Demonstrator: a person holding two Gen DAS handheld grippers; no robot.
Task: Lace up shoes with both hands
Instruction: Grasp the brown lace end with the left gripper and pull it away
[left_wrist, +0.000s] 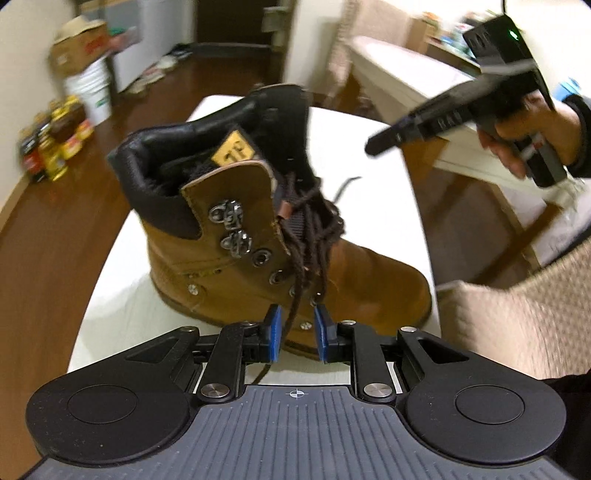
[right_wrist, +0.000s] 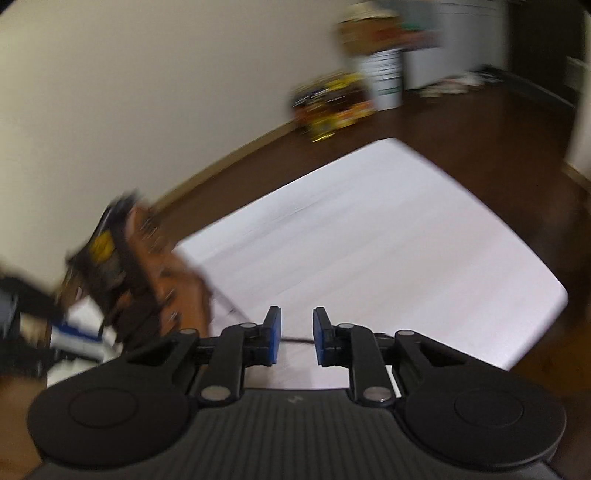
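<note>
Dark wood floor all round, and a white table (left_wrist: 369, 206) in the middle of it with 1 tan boot (left_wrist: 258, 243) standing upright on top, toe toward the right. On the progress: the dark brown lace (left_wrist: 310, 236) is threaded through the lower eyelets and bunched up over the tongue, but the 2 metal hooks (left_wrist: 231, 225) near the collar are bare, so the top of the lacing looks undone, and no bow is visible. A judgement, that, since the blur hides the finer crossings.

Left gripper (left_wrist: 297, 334) sits low in front of the boot, blue pads apart, a strand of lace hanging in the gap with neither pad pressing on it. Right gripper (right_wrist: 296, 336) is up and off to the far right, jaws parted; a dark strand seems to cross behind the gap, not pinched.

Containers: far left by the wall, a white bucket (left_wrist: 94, 92) with a cardboard box (left_wrist: 79, 46) on top, contents not readable, and tins (left_wrist: 55, 140) stacked on the floor beside it
</note>
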